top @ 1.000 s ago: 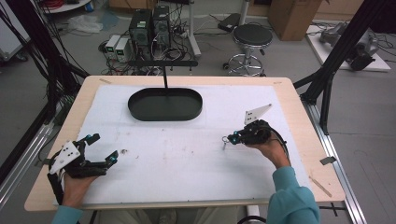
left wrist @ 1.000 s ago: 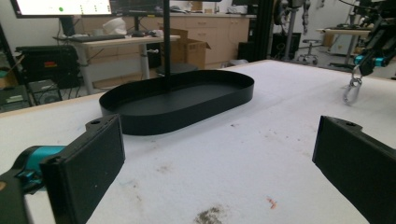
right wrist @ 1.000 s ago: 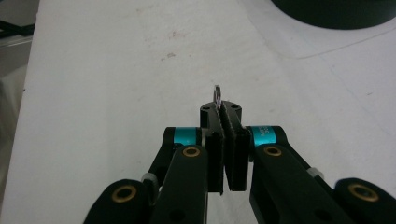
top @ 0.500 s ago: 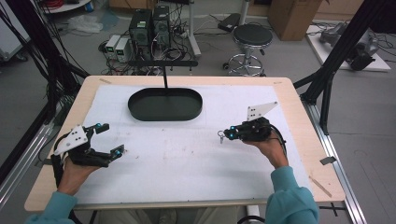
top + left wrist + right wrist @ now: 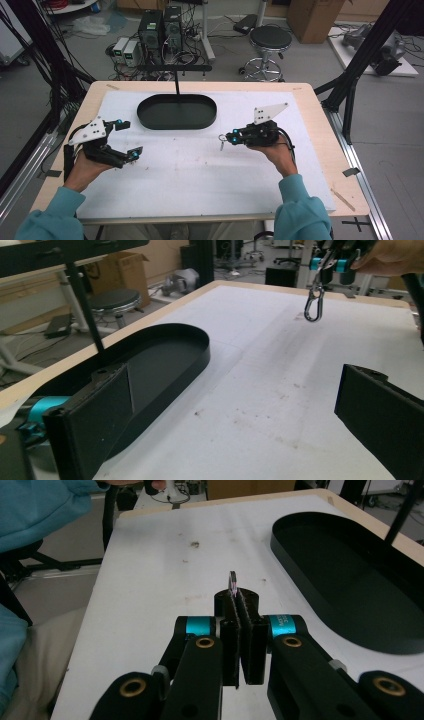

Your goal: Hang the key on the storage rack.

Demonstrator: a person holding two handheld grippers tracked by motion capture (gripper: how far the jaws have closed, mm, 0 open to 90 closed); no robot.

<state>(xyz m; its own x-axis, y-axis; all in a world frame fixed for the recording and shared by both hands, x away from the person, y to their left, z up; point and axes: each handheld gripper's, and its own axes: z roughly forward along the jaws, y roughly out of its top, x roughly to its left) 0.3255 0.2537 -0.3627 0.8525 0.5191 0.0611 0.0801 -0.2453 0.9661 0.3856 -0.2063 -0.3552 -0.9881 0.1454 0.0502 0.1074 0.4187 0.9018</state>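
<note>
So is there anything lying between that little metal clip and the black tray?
Nothing visible. The right gripper holds the clip above the white mat. Between it and the black tray only bare mat shows. The left gripper stands open, off to the side.

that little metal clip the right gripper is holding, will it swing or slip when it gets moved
The carabiner hangs below the right gripper, pinched only at its top, so it will probably swing as the hand travels. It looks like polished metal, stiff and likely slick, so it could twist between the fingers. It seems small and light, so dropping out looks unlikely.
</note>
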